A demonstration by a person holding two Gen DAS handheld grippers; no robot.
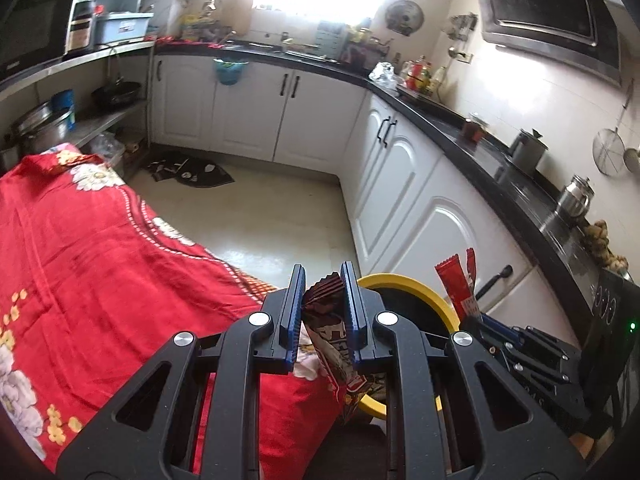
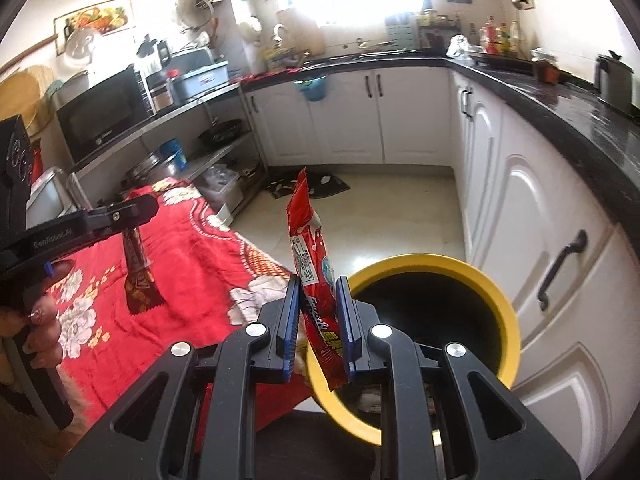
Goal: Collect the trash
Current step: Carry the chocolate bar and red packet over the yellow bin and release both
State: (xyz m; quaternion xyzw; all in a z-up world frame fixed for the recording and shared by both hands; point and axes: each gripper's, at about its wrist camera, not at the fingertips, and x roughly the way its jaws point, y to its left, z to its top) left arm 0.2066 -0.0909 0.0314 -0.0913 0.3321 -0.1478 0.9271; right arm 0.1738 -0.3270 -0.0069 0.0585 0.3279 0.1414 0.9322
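We hold a brown wrapper (image 1: 326, 320) pinched in the left gripper (image 1: 323, 316) and a red wrapper (image 2: 318, 292) pinched in the right gripper (image 2: 318, 320). Released short of the bin (image 2: 508, 312), either likely falls on the floor.

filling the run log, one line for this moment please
left tongs: shut on brown wrapper | right tongs: shut on red wrapper | bin: beside both

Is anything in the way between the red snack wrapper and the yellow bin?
Nothing visible. The right hand-held gripper holds the red plastic snack wrapper right beside the round yellow-rimmed bin, whose dark mouth looks open, with no lid on it.
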